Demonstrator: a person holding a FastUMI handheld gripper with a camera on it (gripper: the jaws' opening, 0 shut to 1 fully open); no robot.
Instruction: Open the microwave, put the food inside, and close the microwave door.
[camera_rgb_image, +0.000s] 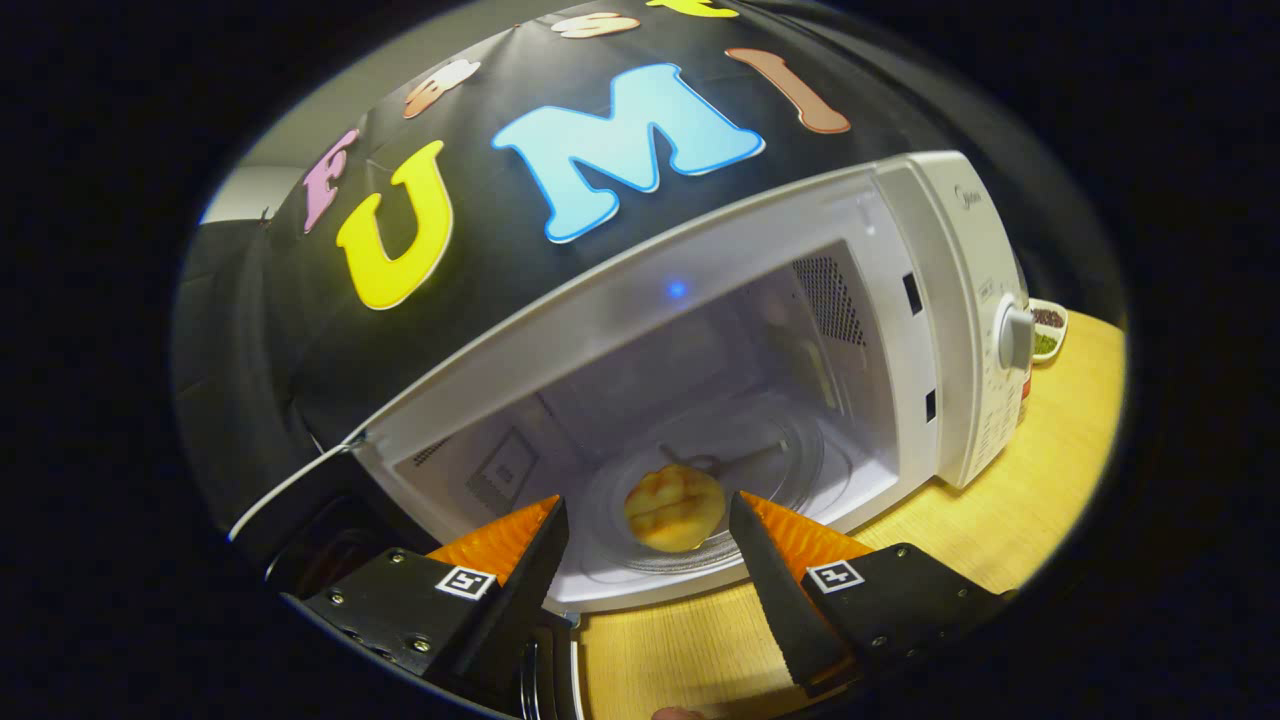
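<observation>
The white microwave (940, 300) stands on the wooden table with its door (300, 500) swung open to the left. Inside, a round yellow-brown bun (673, 508) lies on the glass turntable (790, 460) near the front of the cavity. My gripper (648, 525) is open just outside the cavity mouth. Its orange-and-black fingers (510, 545) stand to either side of the bun, which sits slightly beyond the tips and is not touched by them.
The microwave's control panel with a knob (1015, 338) faces right. A small dish with dark and green contents (1047, 330) sits on the wooden table (1040, 470) behind the microwave's right side. Bare tabletop stretches in front of and right of the microwave.
</observation>
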